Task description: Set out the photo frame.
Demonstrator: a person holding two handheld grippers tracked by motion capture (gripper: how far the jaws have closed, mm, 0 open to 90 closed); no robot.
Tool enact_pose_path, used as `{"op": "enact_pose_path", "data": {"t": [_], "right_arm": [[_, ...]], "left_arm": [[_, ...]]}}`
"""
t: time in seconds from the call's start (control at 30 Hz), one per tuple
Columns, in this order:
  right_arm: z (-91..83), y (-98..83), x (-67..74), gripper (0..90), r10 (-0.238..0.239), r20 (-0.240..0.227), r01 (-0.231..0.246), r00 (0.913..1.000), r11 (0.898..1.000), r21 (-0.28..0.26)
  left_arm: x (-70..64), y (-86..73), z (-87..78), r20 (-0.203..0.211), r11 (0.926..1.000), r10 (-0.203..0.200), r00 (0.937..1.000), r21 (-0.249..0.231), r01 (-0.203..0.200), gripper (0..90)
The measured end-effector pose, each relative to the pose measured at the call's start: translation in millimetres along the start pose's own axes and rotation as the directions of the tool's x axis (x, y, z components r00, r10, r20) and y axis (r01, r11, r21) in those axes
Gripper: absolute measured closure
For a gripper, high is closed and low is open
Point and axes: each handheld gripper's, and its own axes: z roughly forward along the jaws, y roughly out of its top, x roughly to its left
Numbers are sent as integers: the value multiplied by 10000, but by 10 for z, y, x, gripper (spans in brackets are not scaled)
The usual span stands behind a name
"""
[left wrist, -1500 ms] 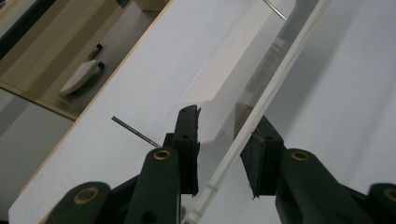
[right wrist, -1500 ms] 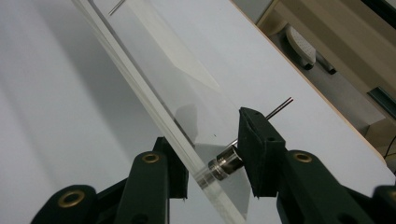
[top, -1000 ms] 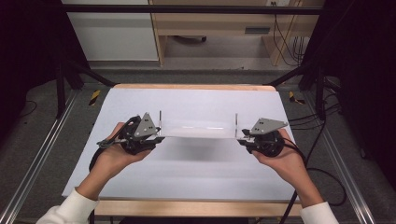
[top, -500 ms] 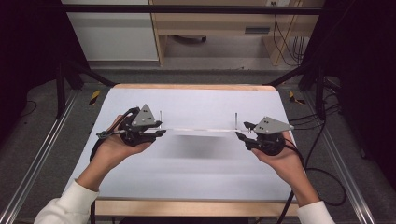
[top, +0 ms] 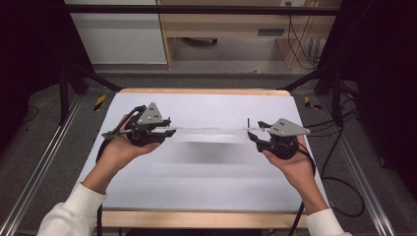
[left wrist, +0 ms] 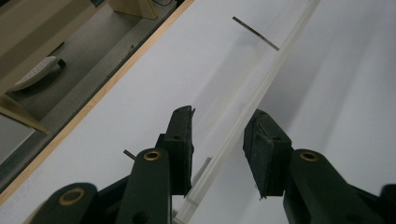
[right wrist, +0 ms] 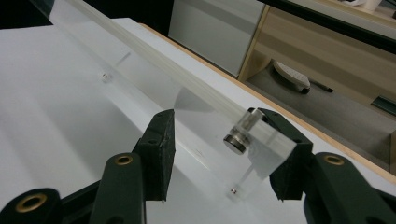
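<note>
We hold a clear acrylic panel [top: 209, 130] edge-on above the white table [top: 196, 187], spanning left gripper [top: 164, 132] to right gripper [top: 255, 135], jaws spread about each end, so we should keep both hands level and matched.

Lab; framed white table [top: 206, 187]; cables [top: 300, 34]

The table [top: 206, 191] has a white top with a light wooden edge [top: 201, 91] along its far and near sides. The white surface is smooth and plain. A soft grey shadow [top: 211, 157] lies across its middle. The table stands on a grey floor [top: 44, 147], between two metal rails [top: 37, 177].
</note>
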Motion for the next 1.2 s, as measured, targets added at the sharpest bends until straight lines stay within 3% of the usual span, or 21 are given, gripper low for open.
{"op": "enact_pose_path", "data": {"t": [0.2,0.37,0.6,0.7,0.8,0.9,1.0,1.13,1.2], "right_arm": [[61,72,-86,490,178,26,-178,9998,9998,17],[115,128,-152,487,313,73,-314,9995,9995,26],[174,187,-225,486,457,70,-458,9989,9989,71],[183,204,-245,487,503,0,-502,9987,9986,157],[185,209,-252,488,532,4,-532,9986,9984,175],[188,214,-258,487,537,-34,-536,9986,9984,202],[192,211,-267,487,556,-90,-554,9984,9983,172],[207,218,-283,485,597,-57,-597,9982,9981,137],[217,224,-291,484,641,-48,-640,9979,9979,119]], "left_arm": [[135,80,35,147,9998,-190,9997,-49,191,612],[224,132,69,39,9994,-294,9996,-181,295,592],[300,138,113,-91,9929,-911,9958,-778,901,530],[321,139,98,138,9847,-1081,9940,-1358,1089,483],[335,145,84,239,9689,-1491,9885,-1963,1508,418],[338,164,43,68,9556,-1626,9867,-2481,1592,387],[325,181,-14,12,9486,-1705,9854,-2702,1644,360],[305,190,-126,-115,9288,-2006,9796,-3204,1864,322],[298,179,-194,-494,9271,-2171,9749,-3232,1900,283]]}}
